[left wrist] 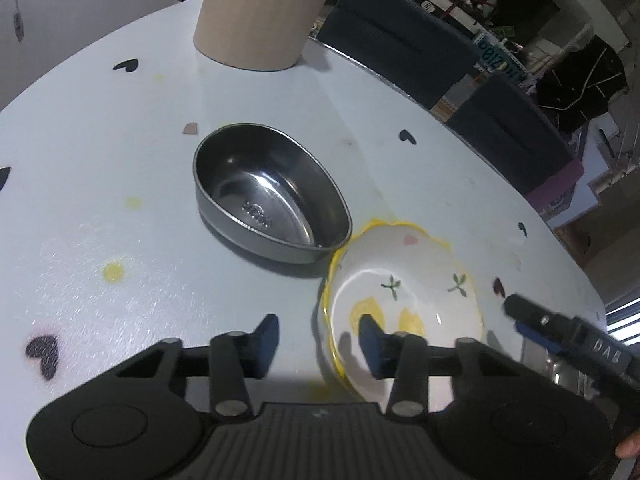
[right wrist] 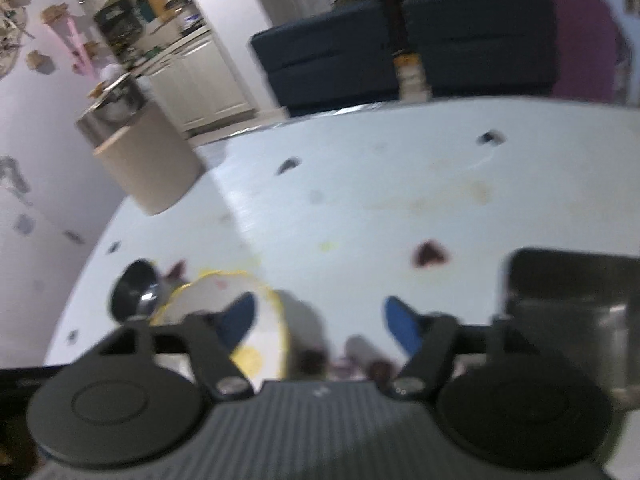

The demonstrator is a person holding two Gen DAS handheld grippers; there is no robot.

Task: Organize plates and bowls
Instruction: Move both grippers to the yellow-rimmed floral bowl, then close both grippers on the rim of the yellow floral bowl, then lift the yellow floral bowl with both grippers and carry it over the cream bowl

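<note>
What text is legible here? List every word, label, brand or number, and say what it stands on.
"DAB": raised letters on a black finger of the right gripper; the last letter is uncertain.
Embossed stamp in the bottom of the oval steel bowl: too small to read.
Teal sign in the background: lettering distorted, unreadable.
Right wrist view: too blurred, no text readable.

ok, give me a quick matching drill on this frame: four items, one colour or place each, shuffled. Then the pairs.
Items:
1. steel bowl
2. ceramic bowl
3. wooden cylinder
4. left tongs

Descriptions:
A. pale wood, far end of the table
B. white with a wavy yellow rim
C. blue pads, one over the painted bowl
D. oval, bare metal, empty

Pairs: 1-D, 2-B, 3-A, 4-C
</note>
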